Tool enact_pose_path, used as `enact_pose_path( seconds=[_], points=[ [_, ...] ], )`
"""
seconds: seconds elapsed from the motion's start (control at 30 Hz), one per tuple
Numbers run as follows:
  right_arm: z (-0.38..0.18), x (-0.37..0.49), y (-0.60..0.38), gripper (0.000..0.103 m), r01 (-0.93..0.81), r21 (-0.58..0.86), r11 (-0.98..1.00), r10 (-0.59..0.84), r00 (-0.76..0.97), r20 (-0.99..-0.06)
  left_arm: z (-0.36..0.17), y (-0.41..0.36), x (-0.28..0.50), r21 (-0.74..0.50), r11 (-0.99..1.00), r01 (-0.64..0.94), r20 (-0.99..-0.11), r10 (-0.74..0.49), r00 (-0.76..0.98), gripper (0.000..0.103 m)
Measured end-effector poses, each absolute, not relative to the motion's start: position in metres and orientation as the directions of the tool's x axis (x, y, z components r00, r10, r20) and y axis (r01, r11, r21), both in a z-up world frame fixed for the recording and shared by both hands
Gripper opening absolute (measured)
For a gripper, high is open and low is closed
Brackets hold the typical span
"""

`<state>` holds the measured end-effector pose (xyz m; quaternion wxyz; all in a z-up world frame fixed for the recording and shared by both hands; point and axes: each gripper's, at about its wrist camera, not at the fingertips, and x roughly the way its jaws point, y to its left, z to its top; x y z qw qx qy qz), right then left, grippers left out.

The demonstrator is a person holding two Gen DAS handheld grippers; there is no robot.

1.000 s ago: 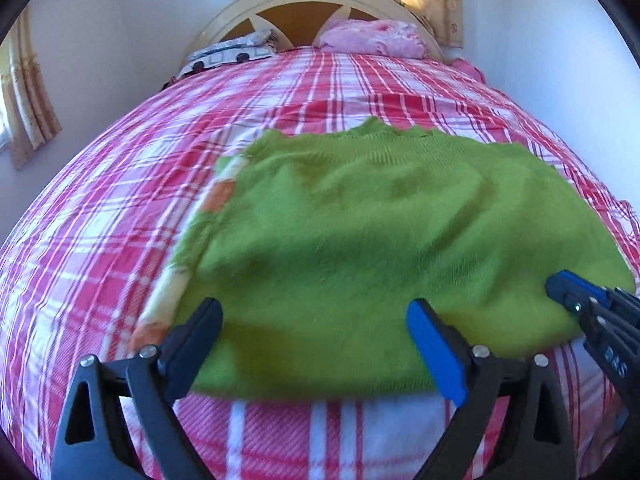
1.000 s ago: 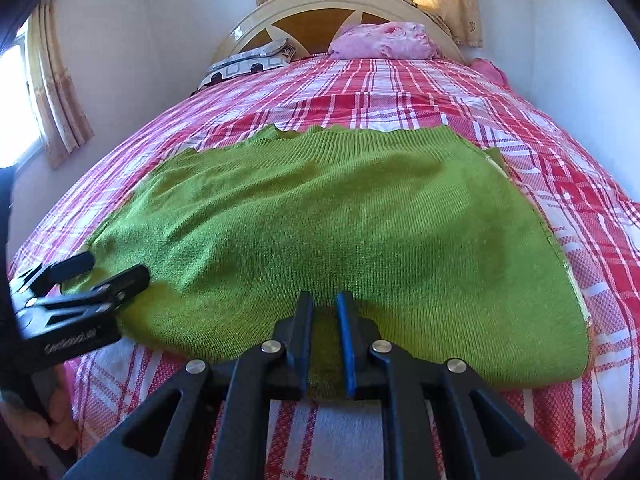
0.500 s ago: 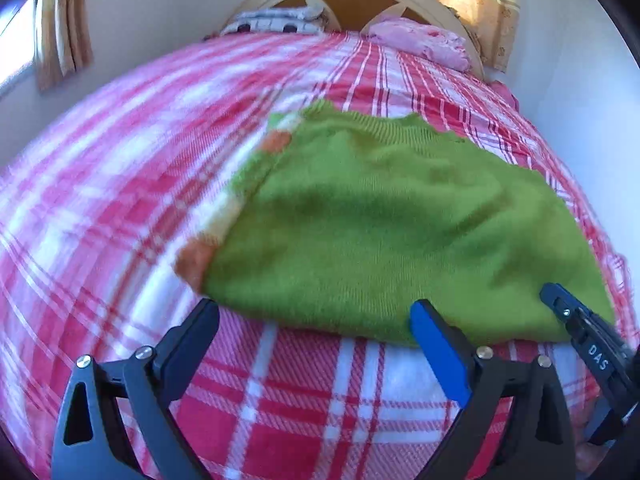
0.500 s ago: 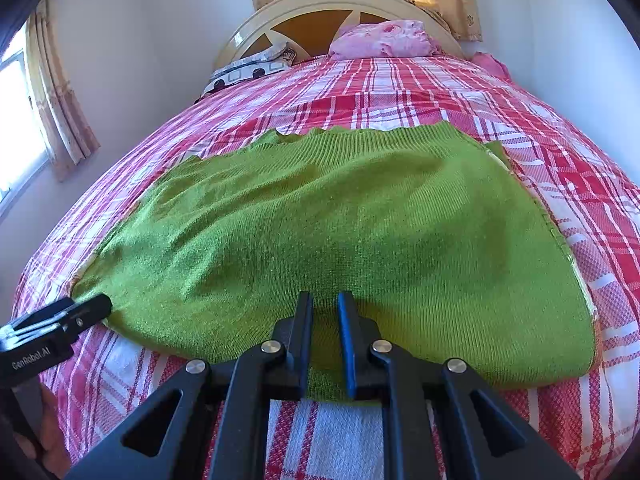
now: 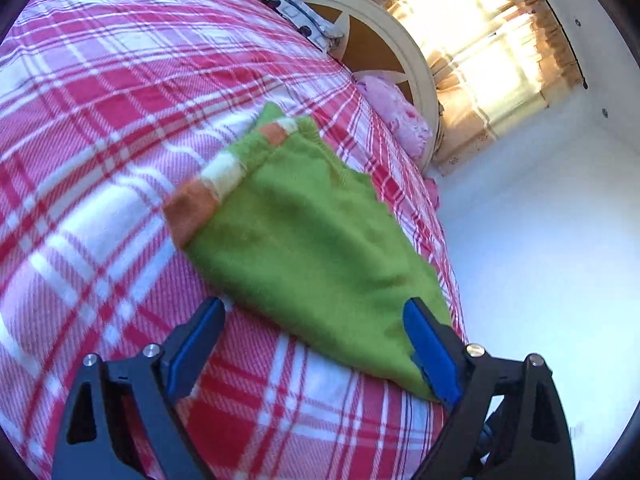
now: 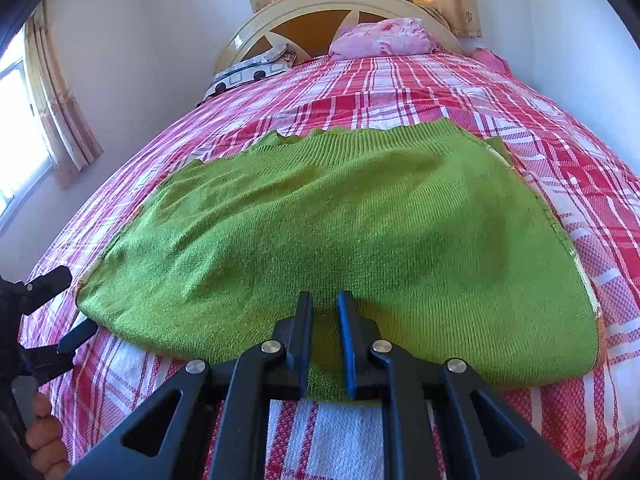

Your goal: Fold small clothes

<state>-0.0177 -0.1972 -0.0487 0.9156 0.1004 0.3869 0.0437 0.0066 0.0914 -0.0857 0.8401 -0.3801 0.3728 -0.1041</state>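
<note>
A green knit sweater (image 5: 304, 232) lies flat on the red plaid bed cover (image 5: 100, 120), with an orange-and-cream striped sleeve (image 5: 216, 184) poking out along its left edge. My left gripper (image 5: 312, 306) hangs wide at the sweater's near left corner. Its jaws are closing with the green corner between them, and the pads do not press it. From the right wrist the sweater (image 6: 340, 208) fills the middle of the view. My right gripper (image 6: 325, 300) is shut on its near hem, pinching green fabric. The left gripper (image 6: 72, 304) shows at the far left edge.
A cream headboard (image 6: 320, 12) and curtained window stand at the far end, with a pink pillow (image 6: 384, 36) and a patterned one (image 6: 248, 72) below them. White walls flank the bed cover (image 6: 400, 92). A person's hand (image 6: 44, 436) holds the left gripper's handle.
My left gripper has slid leftward along the sweater's near edge to its left corner and rolled, so its view tilts. The right gripper stays put on the hem.
</note>
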Motion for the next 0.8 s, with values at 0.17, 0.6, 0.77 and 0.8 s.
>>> enact_pose_path(
  seconds=[0.17, 0.6, 0.77, 0.8],
  points=[
    [-0.049, -0.018, -0.197, 0.013, -0.002, 0.218, 0.976, 0.158, 0.697, -0.699, -0.084, 0.078, 0.021, -0.681, 0.726, -0.093, -0.567, -0.443, 0.695, 0.092],
    [-0.049, -0.018, -0.199, 0.013, -0.002, 0.224, 0.975, 0.161, 0.701, -0.694, -0.096, 0.111, 0.057, -0.579, 0.796, -0.179, -0.607, -0.274, 0.746, 0.052],
    [-0.036, -0.019, -0.185, 0.013, -0.051, 0.214, 0.976, 0.185, 0.713, -0.676, -0.099, 0.117, 0.057, -0.59, 0.787, -0.181, -0.598, -0.275, 0.753, 0.043],
    [-0.031, -0.016, -0.179, 0.013, -0.065, 0.207, 0.976, 0.19, 0.719, -0.669, -0.098, 0.116, 0.057, -0.585, 0.791, -0.178, -0.596, -0.271, 0.756, 0.043]
  ],
)
